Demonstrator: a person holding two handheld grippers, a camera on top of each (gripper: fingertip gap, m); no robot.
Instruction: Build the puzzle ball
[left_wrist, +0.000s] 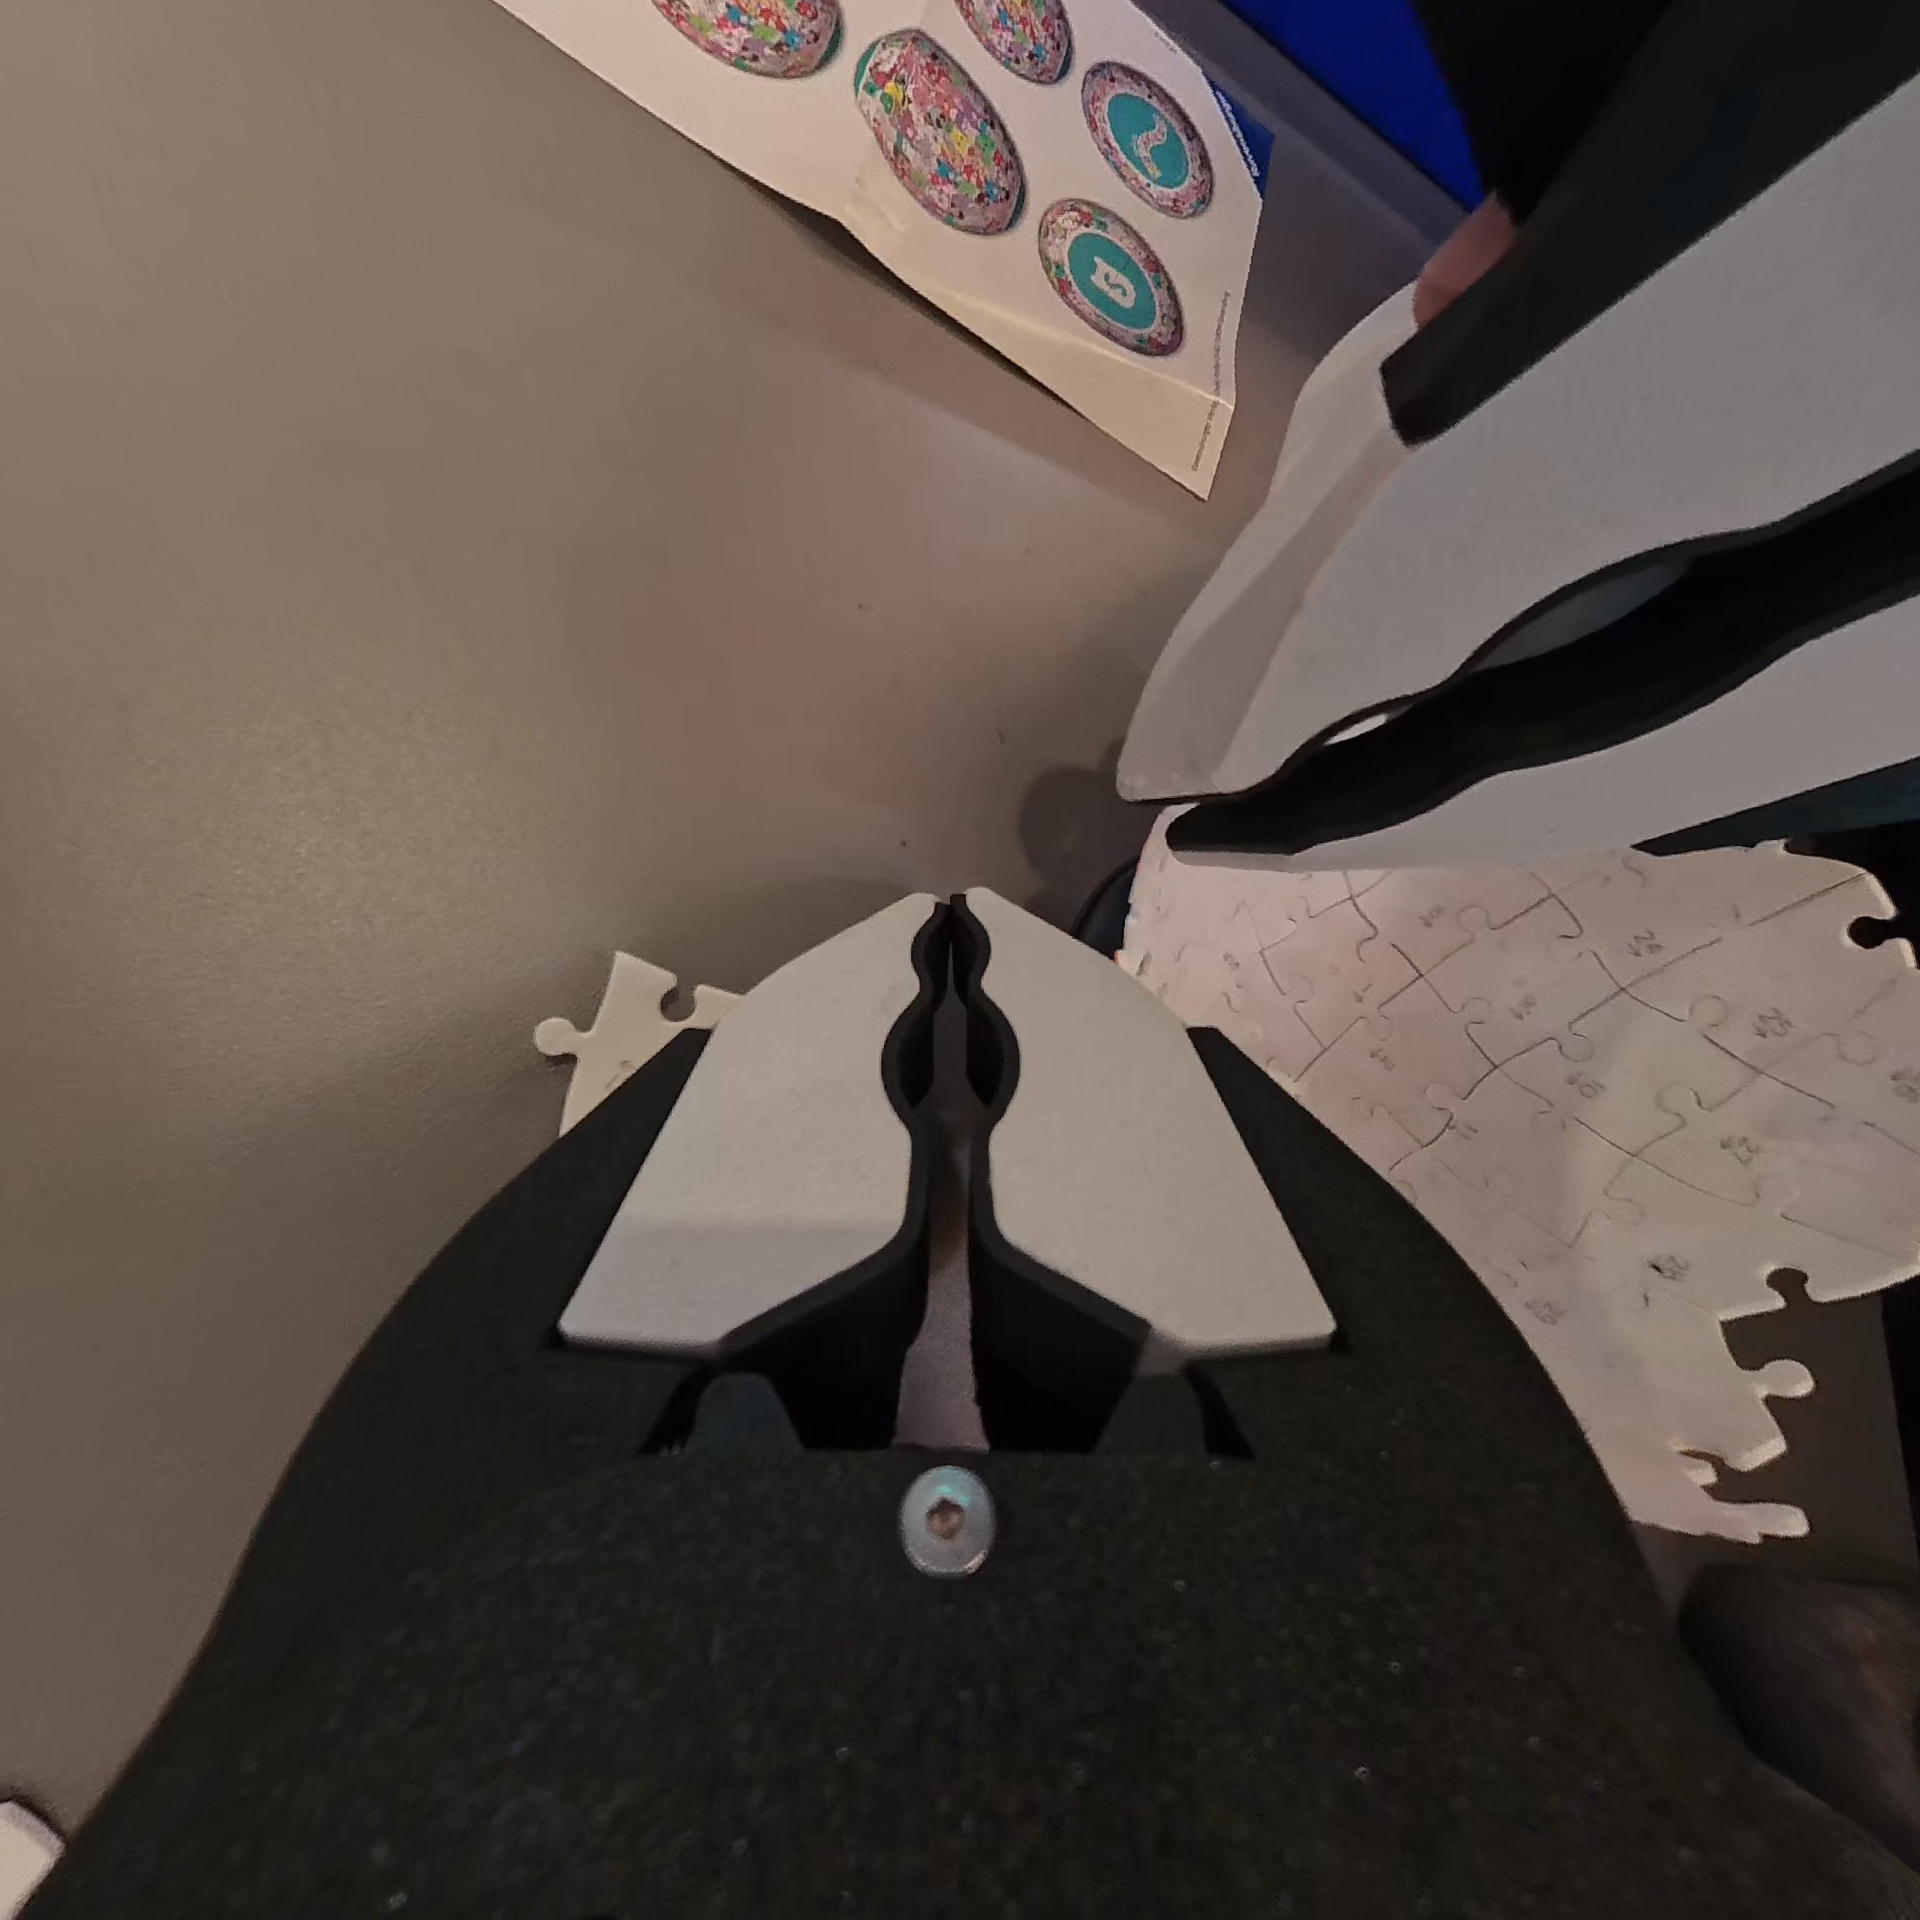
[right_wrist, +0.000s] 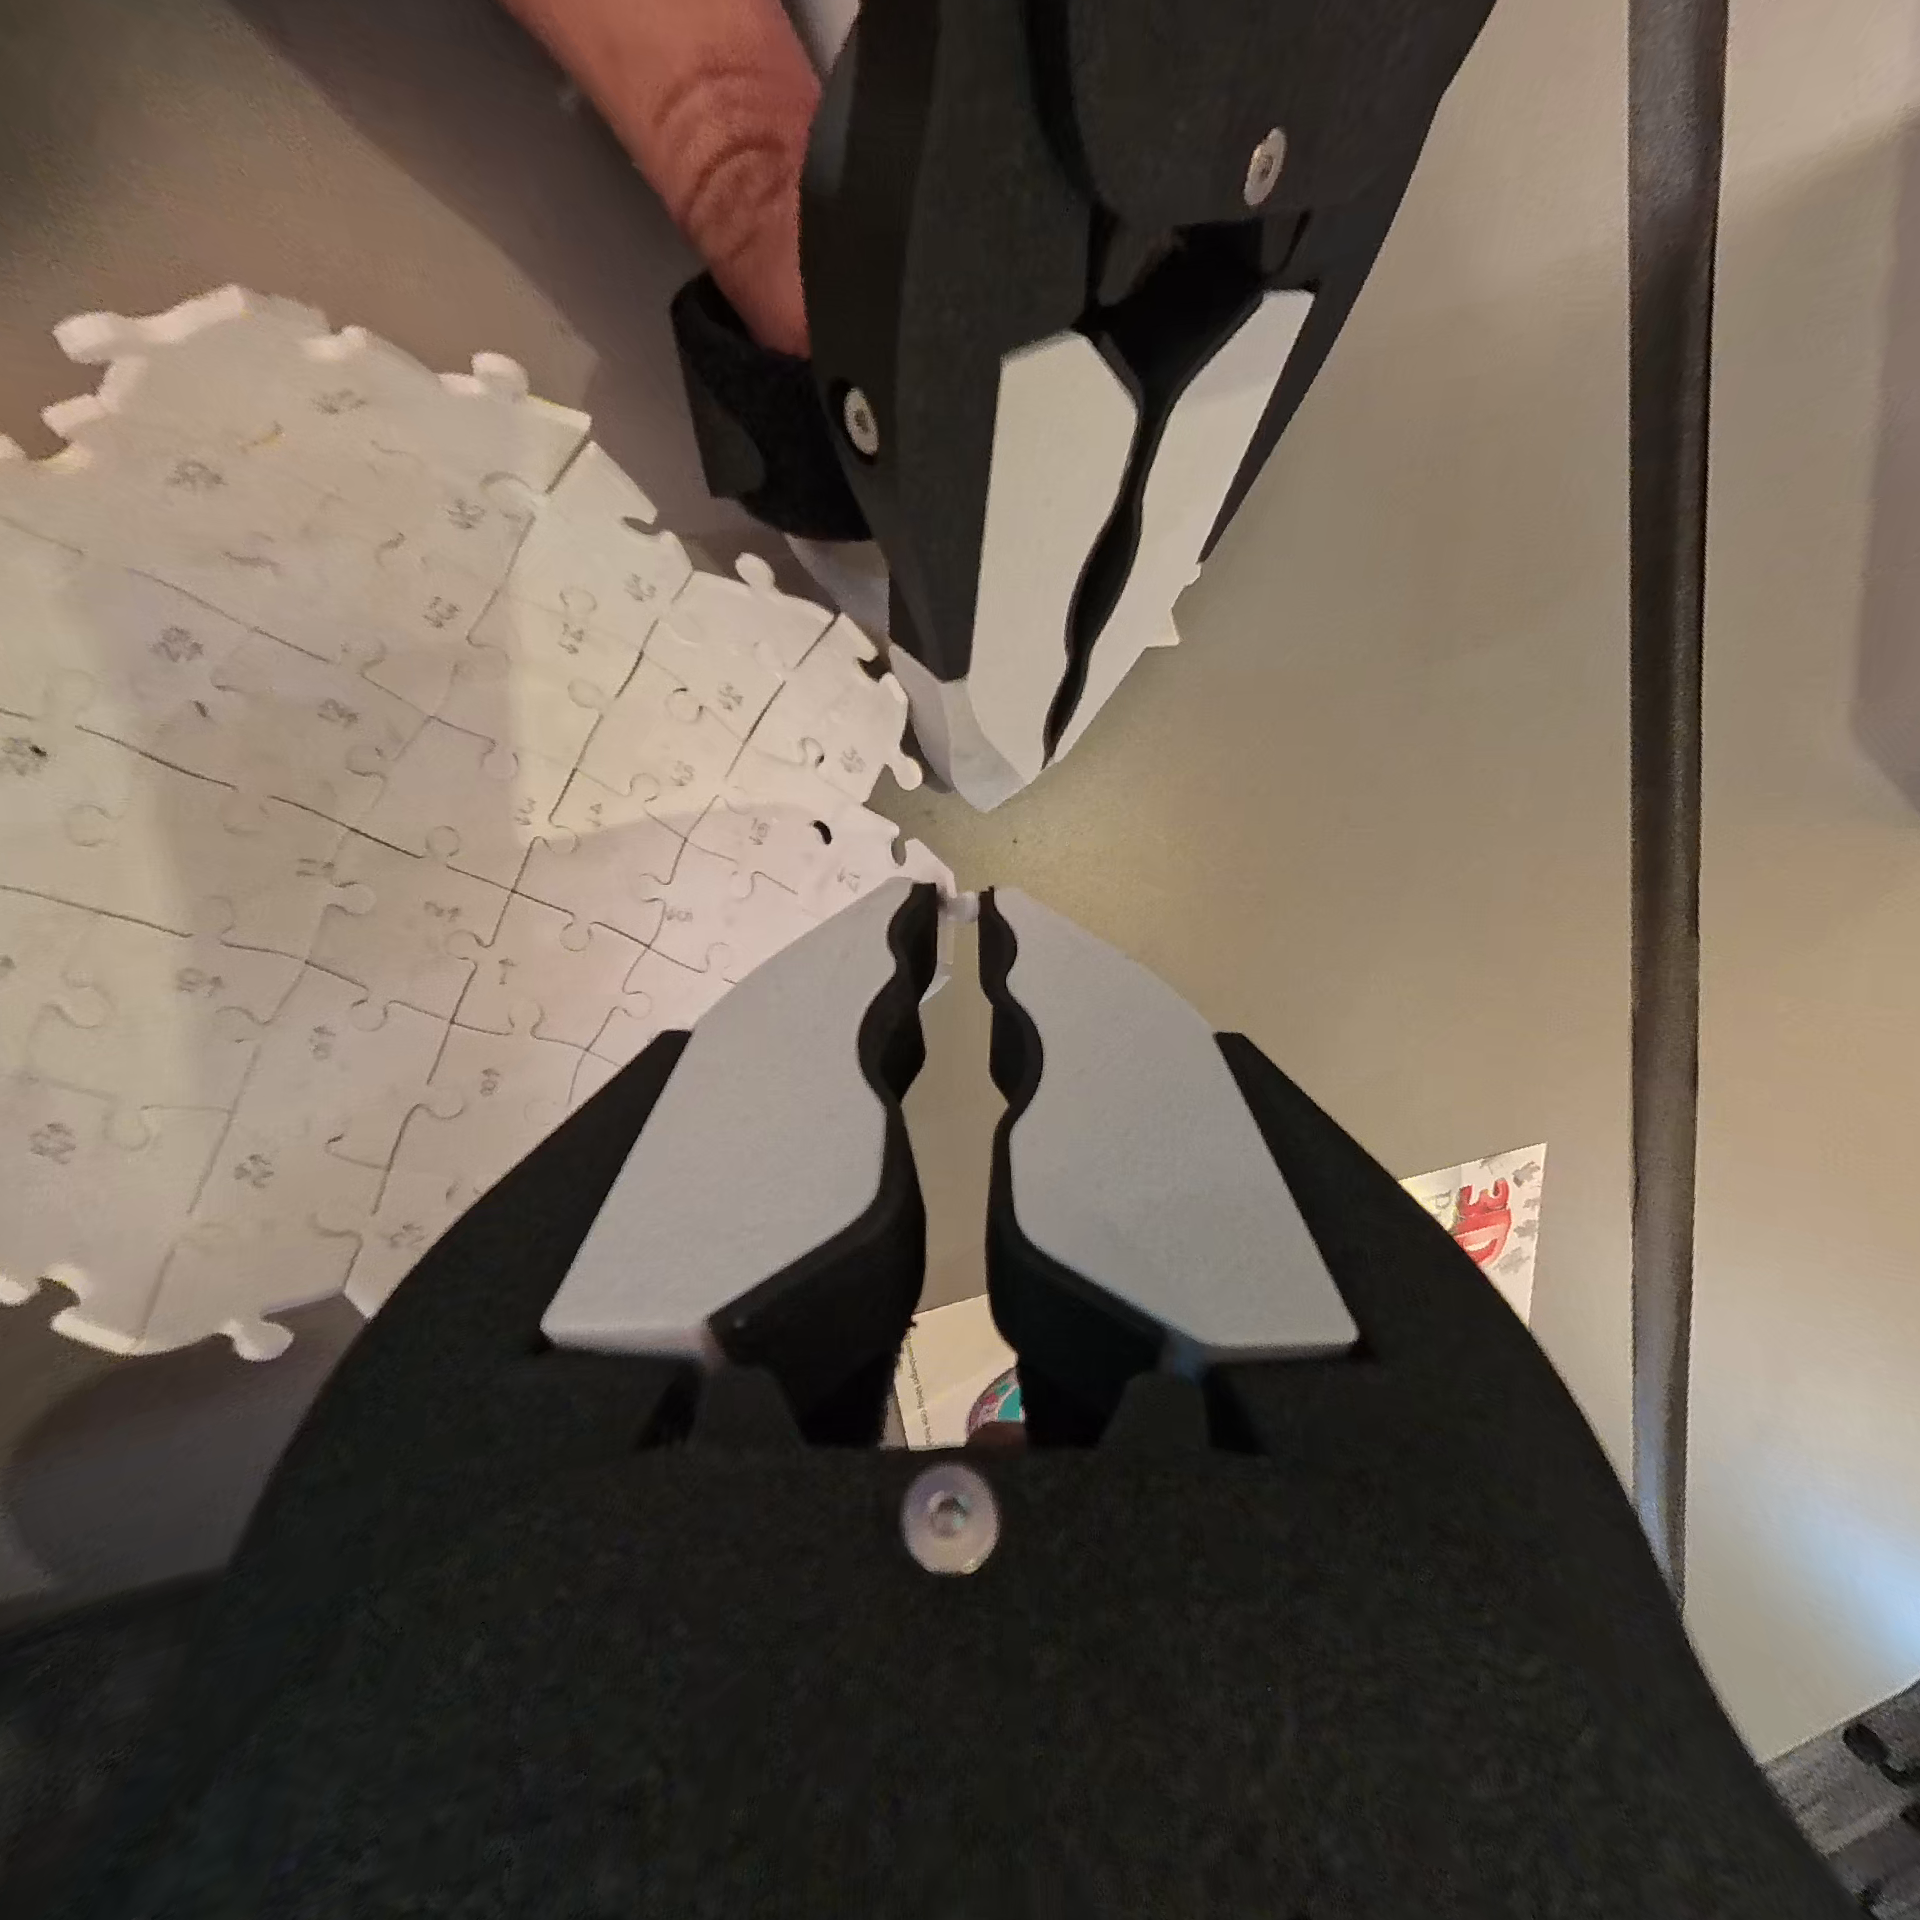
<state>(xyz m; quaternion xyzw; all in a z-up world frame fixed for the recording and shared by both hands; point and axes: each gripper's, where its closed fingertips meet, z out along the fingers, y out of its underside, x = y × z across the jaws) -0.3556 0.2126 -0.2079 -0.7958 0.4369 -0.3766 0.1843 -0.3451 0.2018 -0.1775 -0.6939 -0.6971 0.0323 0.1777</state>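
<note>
Left gripper (left_wrist: 954, 906): jaws pressed together at the tips, nothing visible between them; white finger shells on a black body, a silver screw at the base; in the right wrist view it comes in from above, tips down beside the edge of the puzzle shell
Right gripper (right_wrist: 966, 902): jaws narrowly apart, a small white knob of the shell's edge sitting in the gap at the tips; whether the pads press on it cannot be told; in the left wrist view it enters from the upper right, tips low over the shell's near rim
Puzzle shell (right_wrist: 343, 831): curved sheet of joined white pieces, blank side up with small grey marks on each piece, knobbed edges all round; lies to the left of both grippers in the right wrist view and at the right (left_wrist: 1579, 1081) in the left wrist view
Loose puzzle piece (left_wrist: 613, 1029): white, flat on the table, partly hidden under the left gripper's left finger
Finger of a person (right_wrist: 717, 156): along the left gripper's black body, upper part of the right wrist view
Instruction sheet (left_wrist: 1039, 208): white paper with pictures of colourful balls, on the table well beyond the left gripper's tips
Table (left_wrist: 364, 623): plain grey-beige surface under everything
Dark upright bar (right_wrist: 1673, 623): runs top to bottom at the right of the right wrist view
</note>
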